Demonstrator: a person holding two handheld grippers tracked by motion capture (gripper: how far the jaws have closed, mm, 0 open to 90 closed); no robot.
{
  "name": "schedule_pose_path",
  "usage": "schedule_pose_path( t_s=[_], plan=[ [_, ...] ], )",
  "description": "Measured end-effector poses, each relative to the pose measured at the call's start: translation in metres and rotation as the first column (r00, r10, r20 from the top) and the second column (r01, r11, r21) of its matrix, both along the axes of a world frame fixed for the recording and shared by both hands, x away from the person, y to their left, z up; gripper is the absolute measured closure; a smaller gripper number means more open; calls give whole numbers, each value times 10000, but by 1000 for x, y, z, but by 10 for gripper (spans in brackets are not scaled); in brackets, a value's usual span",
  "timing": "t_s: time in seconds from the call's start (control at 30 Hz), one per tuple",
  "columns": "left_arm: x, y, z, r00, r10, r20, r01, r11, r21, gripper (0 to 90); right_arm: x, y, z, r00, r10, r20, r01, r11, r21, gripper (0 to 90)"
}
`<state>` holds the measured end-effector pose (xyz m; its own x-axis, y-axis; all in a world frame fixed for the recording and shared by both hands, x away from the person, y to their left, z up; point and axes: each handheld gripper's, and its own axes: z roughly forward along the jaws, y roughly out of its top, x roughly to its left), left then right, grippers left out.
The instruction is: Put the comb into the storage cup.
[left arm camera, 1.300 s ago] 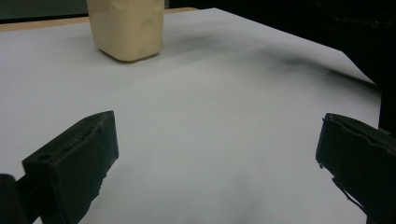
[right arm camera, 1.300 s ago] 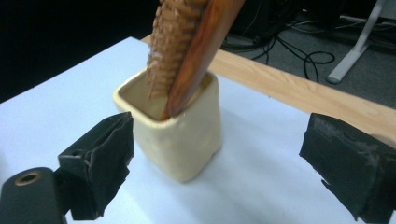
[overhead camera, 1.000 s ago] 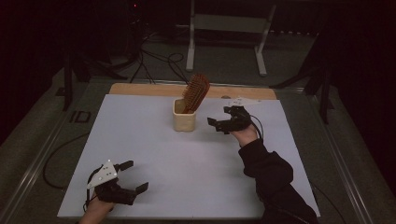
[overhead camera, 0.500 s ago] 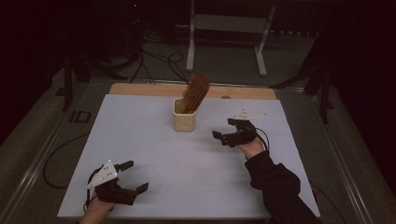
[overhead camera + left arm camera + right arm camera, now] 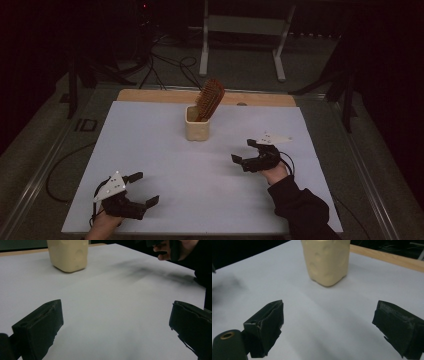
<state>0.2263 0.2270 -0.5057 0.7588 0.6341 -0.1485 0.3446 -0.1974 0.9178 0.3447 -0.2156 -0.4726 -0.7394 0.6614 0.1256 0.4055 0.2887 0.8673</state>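
Observation:
A cream cup (image 5: pixel 197 125) stands upright at the back middle of the white table (image 5: pixel 150 150), with a brown hairbrush (image 5: pixel 209 99) leaning out of it, bristle head up. The cup (image 5: pixel 67 253) (image 5: pixel 326 260) appears ahead of both pairs of jaws. My right gripper (image 5: pixel 245 151) is open and empty, low over the table to the right of and nearer than the cup. My left gripper (image 5: pixel 144 189) is open and empty near the front left edge. In the left gripper view the person's right hand (image 5: pixel 170 250) holds its gripper at the top right.
A wooden strip (image 5: pixel 150 96) runs along the table's far edge. Beyond it, on the dark floor, stand a white metal frame (image 5: pixel 240 30) and cables (image 5: pixel 170 65). A cable (image 5: pixel 60 170) loops off the table's left side.
My right gripper has pulled back from beside the cup toward the near right of the table, still open. The left gripper has stayed put.

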Motion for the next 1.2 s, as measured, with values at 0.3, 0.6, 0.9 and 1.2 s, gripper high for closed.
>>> schedule_pose_path(
  t_s=[0.3,0.6,0.9,1.2],
  plan=[
    [0,0,0,10000,-1,32,2,10000,-26,0,-21,-19,-10,9999,-24,122,27,9997,-232,91],
    [0,1,0,10000,-16,49,16,10000,-38,0,-39,-39,-17,9997,-164,176,169,9995,-262,91],
    [0,2,0,10000,20,31,-20,10000,-68,0,-58,-57,-26,9986,-377,375,393,9984,-410,91],
    [1,2,0,10000,43,7,-43,10000,-62,0,-71,-76,-31,9958,-789,457,814,9951,-557,91]
  ],
)
